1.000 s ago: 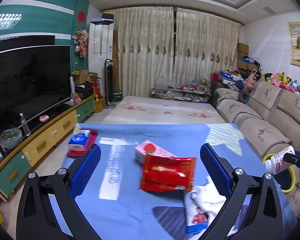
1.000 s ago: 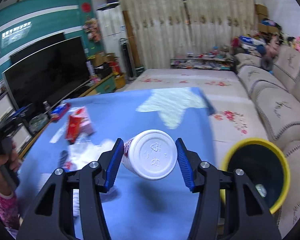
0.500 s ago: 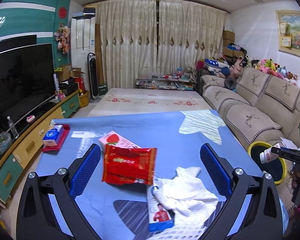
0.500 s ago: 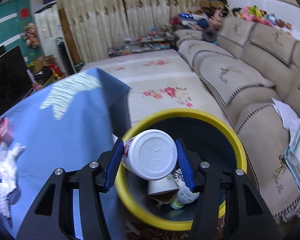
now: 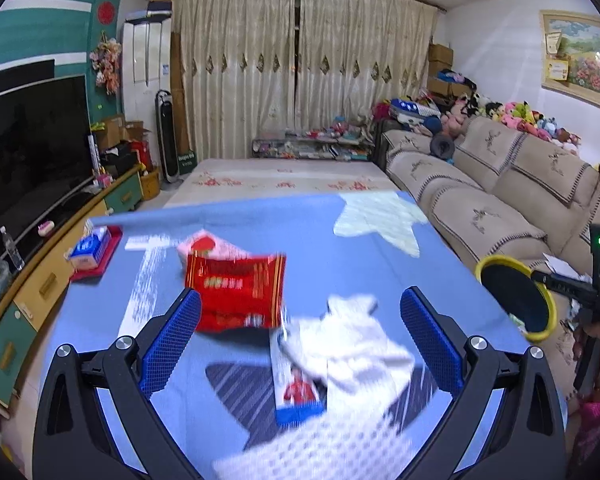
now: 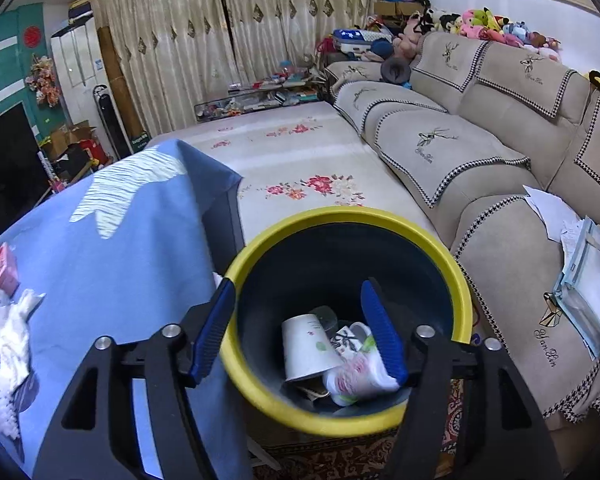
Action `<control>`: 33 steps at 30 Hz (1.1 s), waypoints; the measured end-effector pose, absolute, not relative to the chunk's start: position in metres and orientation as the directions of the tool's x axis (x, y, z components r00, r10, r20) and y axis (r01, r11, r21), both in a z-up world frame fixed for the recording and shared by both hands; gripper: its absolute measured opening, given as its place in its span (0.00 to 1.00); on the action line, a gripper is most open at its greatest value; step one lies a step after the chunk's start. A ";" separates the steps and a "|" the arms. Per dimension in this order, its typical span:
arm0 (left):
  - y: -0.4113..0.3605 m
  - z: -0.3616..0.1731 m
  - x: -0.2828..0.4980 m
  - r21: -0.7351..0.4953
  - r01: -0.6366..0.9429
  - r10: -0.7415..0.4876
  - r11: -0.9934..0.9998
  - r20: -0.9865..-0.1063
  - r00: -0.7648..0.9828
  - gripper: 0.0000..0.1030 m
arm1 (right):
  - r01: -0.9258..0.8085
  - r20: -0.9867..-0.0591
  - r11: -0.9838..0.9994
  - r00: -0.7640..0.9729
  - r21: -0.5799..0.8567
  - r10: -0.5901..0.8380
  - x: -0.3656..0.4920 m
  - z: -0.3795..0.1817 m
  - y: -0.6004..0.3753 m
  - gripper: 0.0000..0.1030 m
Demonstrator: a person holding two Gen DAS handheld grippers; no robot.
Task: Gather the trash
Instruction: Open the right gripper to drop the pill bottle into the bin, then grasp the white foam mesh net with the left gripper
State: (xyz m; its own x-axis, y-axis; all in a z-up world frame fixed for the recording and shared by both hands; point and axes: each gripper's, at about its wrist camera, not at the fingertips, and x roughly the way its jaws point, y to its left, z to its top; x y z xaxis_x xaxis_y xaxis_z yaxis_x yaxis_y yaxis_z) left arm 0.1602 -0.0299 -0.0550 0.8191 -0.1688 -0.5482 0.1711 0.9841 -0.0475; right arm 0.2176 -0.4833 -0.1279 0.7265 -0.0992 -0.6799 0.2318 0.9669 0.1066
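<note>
- Here, our right gripper (image 6: 298, 326), jaws just opening and empty, hangs over the yellow-rimmed bin (image 6: 458, 280); the bottle (image 6: 356, 372) lies inside.
- Our left gripper (image 5: 300, 340) gapes above the table (image 5: 320, 232), nearer the red wrapper (image 5: 236, 292) ahead-left.

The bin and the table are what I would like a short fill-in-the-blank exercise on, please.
1. The bin has a ____ rim.
2. The right gripper, hanging over the bin, has its jaws ____.
3. The white bottle lies ____ the bin, beside a paper cup.
4. The red wrapper lies on a ____ tablecloth.

Missing words: yellow; open; inside; blue
</note>
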 end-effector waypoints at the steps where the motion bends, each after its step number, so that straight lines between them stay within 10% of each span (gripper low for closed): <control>1: -0.029 -0.058 0.157 -0.049 0.180 -0.176 0.982 -0.561 0.809 0.95 | 0.226 -0.678 0.968 0.729 0.108 -0.094 0.215 -0.127 -0.481 0.64; 13: -0.040 -0.124 0.123 -0.010 0.407 -0.277 0.914 -0.748 0.603 0.95 | 0.168 -0.683 0.980 0.729 0.109 -0.049 0.208 -0.121 -0.450 0.65; 28: -0.031 -0.143 0.106 0.012 0.392 -0.230 0.920 -0.793 0.564 0.21 | 0.146 -0.684 0.981 0.729 0.129 -0.019 0.206 -0.124 -0.440 0.65; 33: -0.033 -0.139 0.099 0.030 0.406 -0.221 0.913 -0.802 0.555 0.44 | 0.142 -0.683 0.981 0.731 0.134 -0.012 0.206 -0.122 -0.444 0.65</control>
State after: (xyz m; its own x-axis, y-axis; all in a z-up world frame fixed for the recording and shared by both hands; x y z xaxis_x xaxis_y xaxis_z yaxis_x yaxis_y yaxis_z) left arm 0.0994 -0.0335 -0.1392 0.5552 -0.2206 -0.8019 0.4063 0.9132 0.0301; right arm 0.2063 -0.4438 -0.1218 0.7305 -0.0120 -0.6828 0.1416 0.9808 0.1342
